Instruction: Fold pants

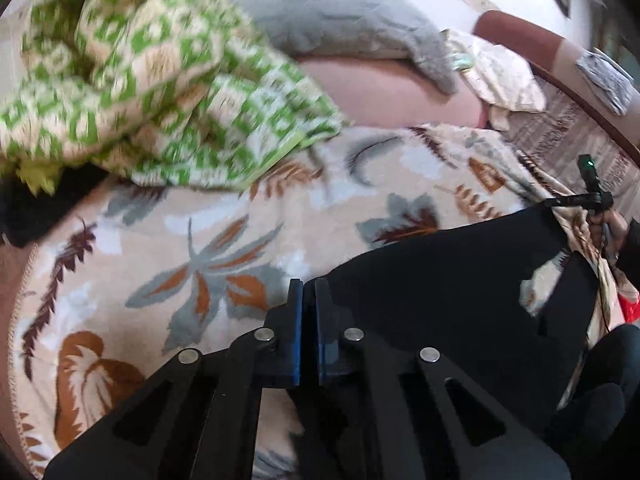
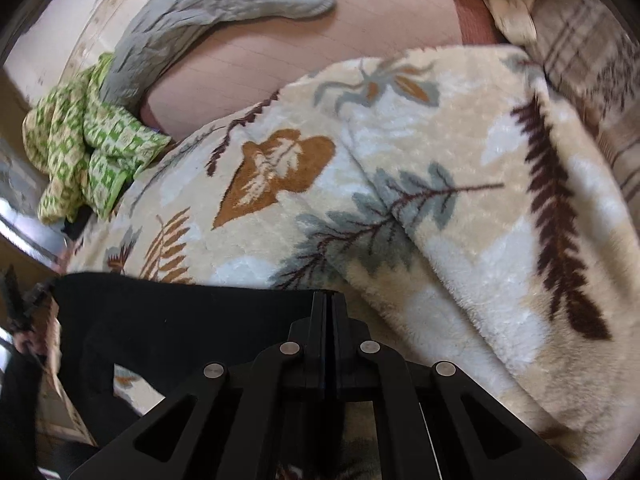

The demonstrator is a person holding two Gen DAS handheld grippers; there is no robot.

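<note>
The black pants (image 1: 452, 292) lie stretched over a cream blanket with a leaf print (image 1: 224, 248). My left gripper (image 1: 307, 286) is shut on the pants' left corner edge. In the right wrist view the pants (image 2: 172, 320) spread to the left, and my right gripper (image 2: 330, 298) is shut on their upper right edge. The right gripper also shows in the left wrist view (image 1: 588, 200), far right, at the pants' other corner. The cloth hangs taut between the two grippers.
A green and cream patterned cloth (image 1: 132, 80) is bunched at the far left; it also shows in the right wrist view (image 2: 88, 148). A grey garment (image 1: 344, 20) lies on the pink sheet (image 1: 384, 84) behind. A plaid cloth (image 2: 592, 64) lies at the far right.
</note>
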